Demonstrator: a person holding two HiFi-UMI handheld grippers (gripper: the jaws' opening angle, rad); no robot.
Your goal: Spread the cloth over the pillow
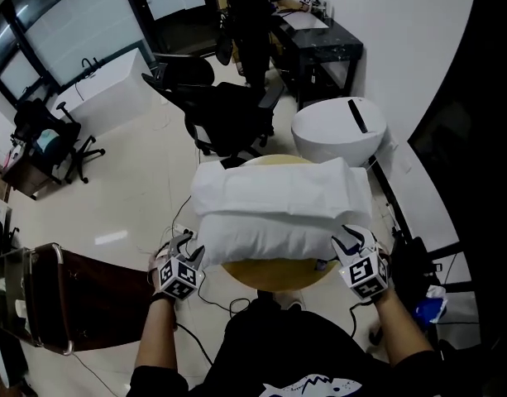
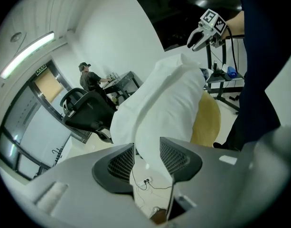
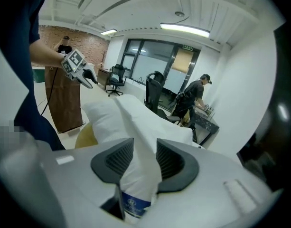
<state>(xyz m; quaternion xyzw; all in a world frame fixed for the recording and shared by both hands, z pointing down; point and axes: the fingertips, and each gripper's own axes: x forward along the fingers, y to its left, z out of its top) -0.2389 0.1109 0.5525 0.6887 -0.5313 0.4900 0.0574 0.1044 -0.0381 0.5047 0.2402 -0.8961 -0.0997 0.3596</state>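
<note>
**Both grippers slack at the near corners of the draped pillow**

The white cloth (image 1: 278, 184) lies over the top of the pillow (image 1: 274, 240), which rests on a round yellow stool (image 1: 278, 275) right in front of me. The cloth covers the upper face and hangs over the near edge, and the pillow's front bulges out under it.

My left forearm (image 1: 158, 337) and right forearm (image 1: 402, 329) both reach forward from my body. Each tool tilts downward at one near corner of the pillow. My left gripper (image 1: 185, 245) sits at the left corner with its jaws apart. A white corner runs up between them and lies against one pad, with floor showing past the other. My right gripper (image 1: 350, 236) is at the right corner, also with its jaws spread. A fold of white fabric fills the gap without being pinched, and a blue printed label (image 3: 133, 206) sits at the jaws' base.

A black office chair (image 1: 228, 110) stands beyond the stool.
</note>
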